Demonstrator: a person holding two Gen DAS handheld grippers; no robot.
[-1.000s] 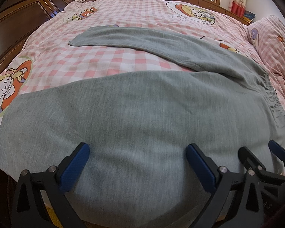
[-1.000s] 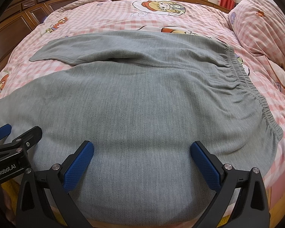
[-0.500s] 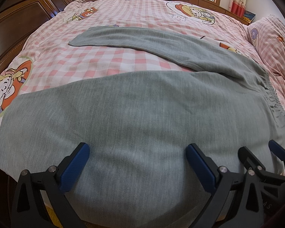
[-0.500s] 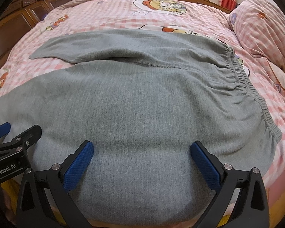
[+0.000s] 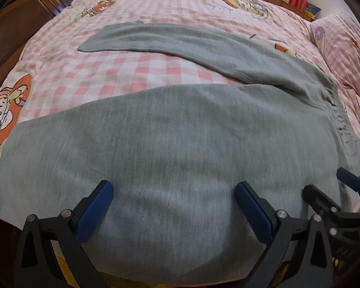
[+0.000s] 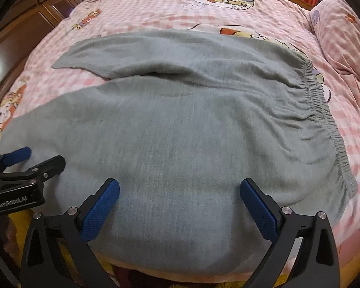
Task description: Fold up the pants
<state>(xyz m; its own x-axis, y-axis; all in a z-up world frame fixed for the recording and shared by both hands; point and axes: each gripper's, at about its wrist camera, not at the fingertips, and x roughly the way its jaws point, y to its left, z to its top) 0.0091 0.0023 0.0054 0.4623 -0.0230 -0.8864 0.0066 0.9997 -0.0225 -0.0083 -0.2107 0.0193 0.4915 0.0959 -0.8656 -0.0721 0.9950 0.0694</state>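
Grey pants (image 5: 175, 134) lie spread flat on the bed, legs parted in a V, the near leg running along the bed's front edge and the far leg (image 5: 180, 38) angled to the back left. The elastic waistband (image 6: 324, 110) is at the right. My left gripper (image 5: 174, 199) is open and empty, just above the near leg by the front edge. My right gripper (image 6: 180, 194) is open and empty, over the near leg closer to the waistband. Each gripper shows in the other's view: the right one (image 5: 333, 192), the left one (image 6: 36, 160).
The bed has a pink checked cover (image 5: 136, 67) with cartoon prints. A matching pillow (image 6: 343, 38) lies at the right. A dark wooden headboard or cabinet (image 5: 36, 2) runs along the left. A window and clothes are at the far back.
Both grippers have lifted and tilted slightly, so the view looks a little more down onto the pants. The pants have not moved. Both grippers stay open.
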